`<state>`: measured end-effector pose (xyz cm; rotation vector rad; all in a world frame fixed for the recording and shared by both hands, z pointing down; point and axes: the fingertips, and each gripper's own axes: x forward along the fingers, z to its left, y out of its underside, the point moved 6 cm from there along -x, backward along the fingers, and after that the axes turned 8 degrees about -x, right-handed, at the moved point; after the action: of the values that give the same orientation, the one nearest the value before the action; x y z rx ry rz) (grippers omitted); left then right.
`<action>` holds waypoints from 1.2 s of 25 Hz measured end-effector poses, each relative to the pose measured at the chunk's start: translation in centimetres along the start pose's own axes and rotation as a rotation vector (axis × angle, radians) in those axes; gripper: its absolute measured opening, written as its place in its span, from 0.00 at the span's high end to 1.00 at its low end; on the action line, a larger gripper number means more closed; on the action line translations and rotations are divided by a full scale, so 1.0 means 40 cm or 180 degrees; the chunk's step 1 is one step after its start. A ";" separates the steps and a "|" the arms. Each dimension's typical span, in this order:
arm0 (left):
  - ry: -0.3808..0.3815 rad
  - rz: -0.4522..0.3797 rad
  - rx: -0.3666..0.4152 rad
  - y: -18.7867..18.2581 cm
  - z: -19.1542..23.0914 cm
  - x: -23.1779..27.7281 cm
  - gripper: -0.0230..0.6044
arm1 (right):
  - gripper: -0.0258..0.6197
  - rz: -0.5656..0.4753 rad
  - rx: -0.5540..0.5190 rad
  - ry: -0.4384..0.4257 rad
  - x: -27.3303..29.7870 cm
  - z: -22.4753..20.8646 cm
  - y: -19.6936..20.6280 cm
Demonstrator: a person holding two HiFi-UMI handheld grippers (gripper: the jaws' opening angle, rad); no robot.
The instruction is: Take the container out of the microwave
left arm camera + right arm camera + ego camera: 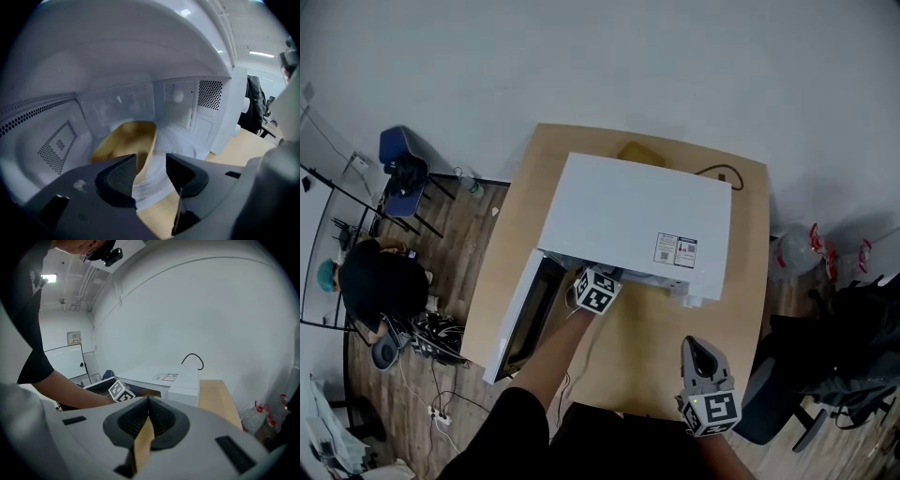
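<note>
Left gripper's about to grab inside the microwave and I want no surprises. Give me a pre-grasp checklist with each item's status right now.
1. Microwave door swung open: ok.
2. Left gripper reaching into the cavity, jaws apart: ok.
3. Yellow container rim between the jaws: cannot tell; its edge shows in the gap, but the depth is unclear.
4. Grip closed on the container: not ok, jaws are not pressing on it.
5. Right gripper shut, empty, held over the table away from the door: ok.
6. Bare table in front of the microwave for set-down: ok.
</note>
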<state>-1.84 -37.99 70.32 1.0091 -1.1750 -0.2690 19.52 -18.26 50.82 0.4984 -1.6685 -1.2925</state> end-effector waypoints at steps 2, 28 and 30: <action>-0.0003 0.0060 0.0034 0.004 -0.003 0.007 0.68 | 0.87 0.0012 0.0019 0.0018 -0.005 -0.006 0.005; -0.0129 0.0068 0.0274 0.009 0.031 0.032 0.91 | 0.87 0.0112 0.0239 0.0083 -0.015 -0.011 0.044; -0.0108 0.0085 0.0257 0.014 0.028 0.026 0.91 | 0.87 0.0157 0.0230 0.0094 -0.019 -0.003 0.060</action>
<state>-2.54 -38.93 71.44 1.0620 -1.2373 -0.2197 20.50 -16.88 52.67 0.5138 -1.6971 -1.1872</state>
